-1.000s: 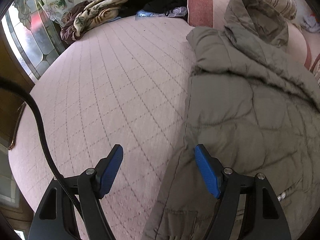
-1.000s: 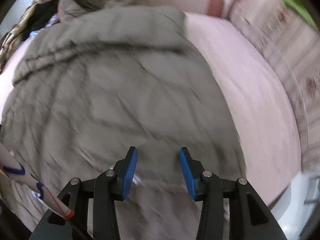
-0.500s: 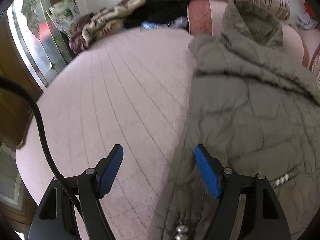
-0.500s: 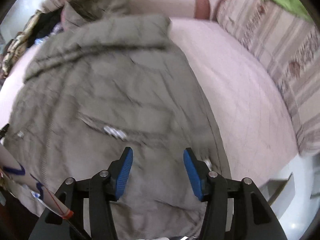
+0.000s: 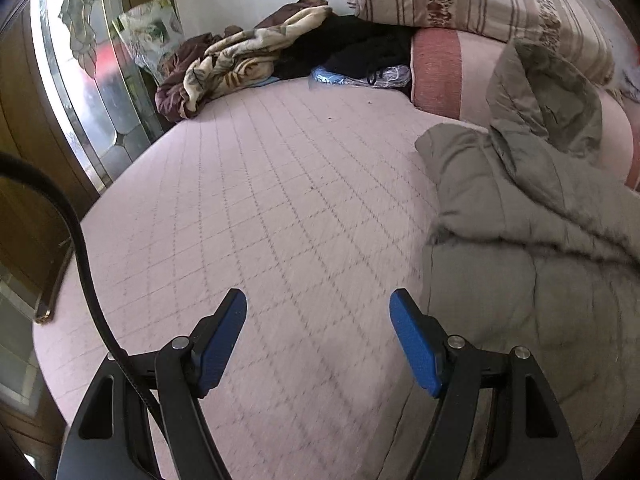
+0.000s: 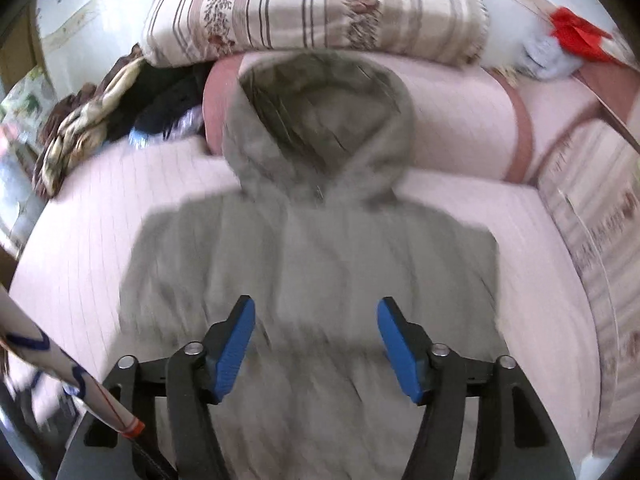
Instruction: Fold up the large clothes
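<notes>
Right claw (image 6: 316, 344): blue pads spreading apart at this moment, nothing between them, hanging above the middle of the coat. Left claw (image 5: 318, 340): jaws wide, empty, poised over bare bed (image 5: 256, 208) just left of the coat's near-left edge.

Item: grey-green hooded padded coat (image 6: 320, 280). Position: spread flat on the pink quilted bed, centre to right of it, body towards the near edge, hood (image 6: 316, 120) at the far end propped up against the pink bolster (image 6: 460, 120). Sleeves not visible as separate pieces; they appear tucked in over the body, though blur in the right wrist view leaves this uncertain.

Handling, as judged: quilted and puffy, so soft and limp with no stiffness of its own; bulky rather than heavy; likely to spring back and resist a sharp crease. Shell fabric looks smooth and may slide between the pads, so a pinch should take in a good thickness. Not fragile.

Where to take hold, as judged: the two near hem corners, one per claw, for carrying the lower half up over the shoulders; alternatively the hood rim, to fold it down first.

Also present: striped floral pillow (image 6: 312, 4) at the far end; heap of rumpled clothes (image 5: 248, 60) at the far left.
</notes>
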The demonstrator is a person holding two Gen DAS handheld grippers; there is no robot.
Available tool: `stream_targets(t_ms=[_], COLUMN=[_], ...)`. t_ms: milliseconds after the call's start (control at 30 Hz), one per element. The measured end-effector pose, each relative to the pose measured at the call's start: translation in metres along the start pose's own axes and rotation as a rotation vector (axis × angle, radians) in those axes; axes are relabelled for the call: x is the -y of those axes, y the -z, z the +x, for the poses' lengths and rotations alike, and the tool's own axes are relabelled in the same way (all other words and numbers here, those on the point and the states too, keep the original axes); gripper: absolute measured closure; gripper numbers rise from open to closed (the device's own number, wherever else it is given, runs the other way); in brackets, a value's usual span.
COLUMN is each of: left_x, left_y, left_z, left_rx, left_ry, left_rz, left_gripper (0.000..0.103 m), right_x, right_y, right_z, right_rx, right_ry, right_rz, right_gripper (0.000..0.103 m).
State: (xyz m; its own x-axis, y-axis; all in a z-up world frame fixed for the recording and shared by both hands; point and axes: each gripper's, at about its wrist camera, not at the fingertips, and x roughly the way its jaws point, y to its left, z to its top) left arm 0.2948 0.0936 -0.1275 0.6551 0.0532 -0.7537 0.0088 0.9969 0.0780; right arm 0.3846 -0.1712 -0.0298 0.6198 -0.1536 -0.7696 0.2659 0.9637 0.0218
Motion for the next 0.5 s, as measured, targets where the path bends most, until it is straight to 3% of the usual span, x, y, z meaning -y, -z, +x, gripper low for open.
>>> stream_targets(t_ms=[100, 267, 500], left_x=[-0.001, 0.001, 0.004], left_y=[-0.005, -0.005, -0.005], left_z=[0.007, 0.021, 0.029], left_rx=[-0.011, -0.065, -0.065], left_ry=[0.029, 0.063, 0.071], left_rz=[-0.024, -0.026, -0.049], left_gripper=[0.030, 0.030, 0.030], right_x=[-0.019, -0.034, -0.032], right_y=[-0.050, -0.135, -0.199], right_z=[0.026, 0.064, 0.124], right_rx=[0.033, 0.099, 0.105], right_ry=[0.019, 0.015, -0.009], right_rz=[0.018, 0.116, 0.313], right_gripper=[0.029, 0.017, 0.012])
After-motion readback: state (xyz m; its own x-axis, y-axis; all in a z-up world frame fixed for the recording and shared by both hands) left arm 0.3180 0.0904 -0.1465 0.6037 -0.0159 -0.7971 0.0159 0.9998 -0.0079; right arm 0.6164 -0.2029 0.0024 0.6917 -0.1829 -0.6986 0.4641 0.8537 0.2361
